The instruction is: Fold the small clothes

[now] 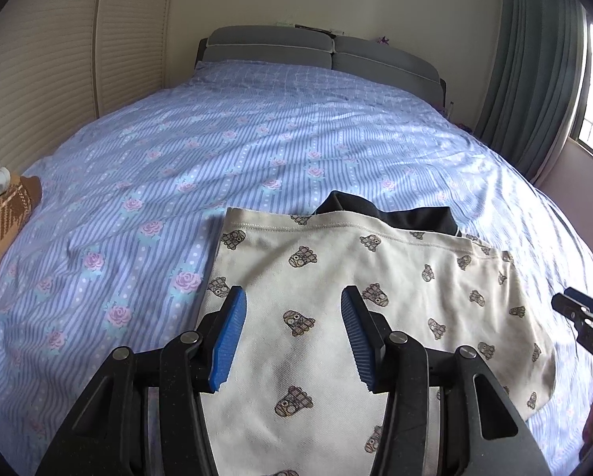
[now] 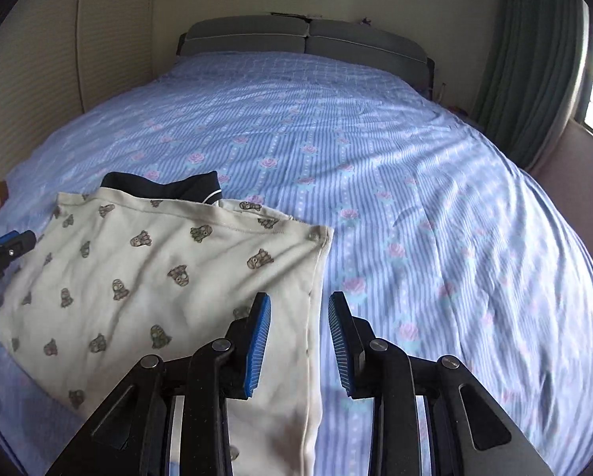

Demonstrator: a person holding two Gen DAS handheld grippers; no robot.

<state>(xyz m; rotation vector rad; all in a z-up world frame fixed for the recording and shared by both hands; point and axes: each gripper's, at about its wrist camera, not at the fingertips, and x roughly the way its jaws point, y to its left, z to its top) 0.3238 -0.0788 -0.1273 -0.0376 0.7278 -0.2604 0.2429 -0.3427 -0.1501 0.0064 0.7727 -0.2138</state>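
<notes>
A cream garment (image 1: 336, 277) (image 2: 157, 261) printed with small brown figures lies folded flat on the bed. A dark piece of clothing (image 1: 395, 214) (image 2: 165, 184) sticks out from under its far edge. My left gripper (image 1: 294, 291) hovers over the cream cloth's left part, jaws apart, nothing pinched between the blue pads. My right gripper (image 2: 299, 297) stands open over the garment's right edge, which runs between the pads without being pressed. Each gripper also shows at the rim of the other view: the right gripper (image 1: 574, 309) and the left gripper (image 2: 15, 242).
The bed (image 1: 257, 139) wears a blue striped sheet with pink roses. A grey headboard (image 1: 316, 51) stands at the far end. A brown plaid item (image 1: 3, 214) lies at the left edge. A wardrobe (image 1: 58, 71) stands left; curtain (image 1: 534, 59) and window right.
</notes>
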